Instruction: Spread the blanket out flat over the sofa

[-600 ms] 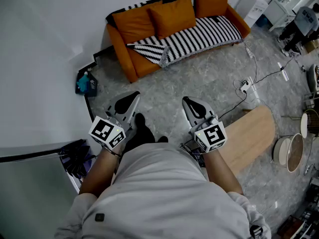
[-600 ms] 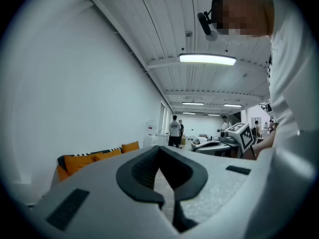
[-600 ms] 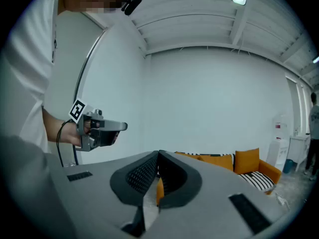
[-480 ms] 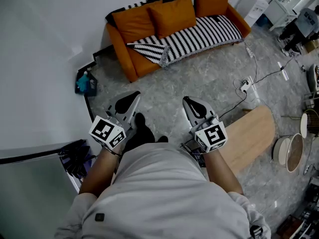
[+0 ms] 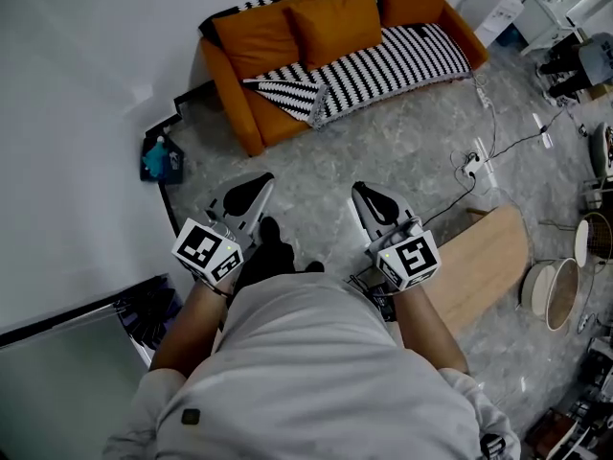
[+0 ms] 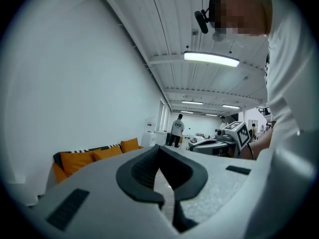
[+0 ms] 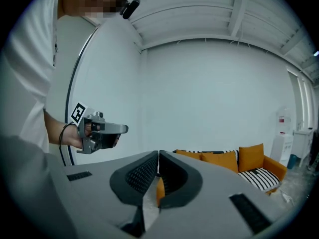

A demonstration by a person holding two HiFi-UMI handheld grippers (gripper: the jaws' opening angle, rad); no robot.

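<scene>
An orange sofa (image 5: 276, 128) stands by the far wall with three orange cushions (image 5: 335, 25) on it. A black-and-white striped blanket (image 5: 393, 63) covers most of the seat. Its left end is folded back in a bunch (image 5: 292, 94), leaving the left seat bare. My left gripper (image 5: 261, 179) and right gripper (image 5: 358, 191) are held side by side in front of my body, well short of the sofa, both shut and empty. The left gripper view shows shut jaws (image 6: 159, 147) with the sofa (image 6: 84, 159) far off. From the right gripper (image 7: 158, 153), the sofa (image 7: 279, 166) and blanket (image 7: 255, 176) lie to the right.
A wooden bench (image 5: 484, 262) lies on the marble floor at my right, with cables and a power strip (image 5: 469, 166) beyond it. A crate with a blue bottle (image 5: 158, 156) stands left of the sofa. Round baskets (image 5: 551, 293) are at the far right. A person (image 6: 177, 129) stands far off.
The head view has shifted slightly, so the sofa sits a little higher in the picture. Both grippers keep the same pose and stay shut.
</scene>
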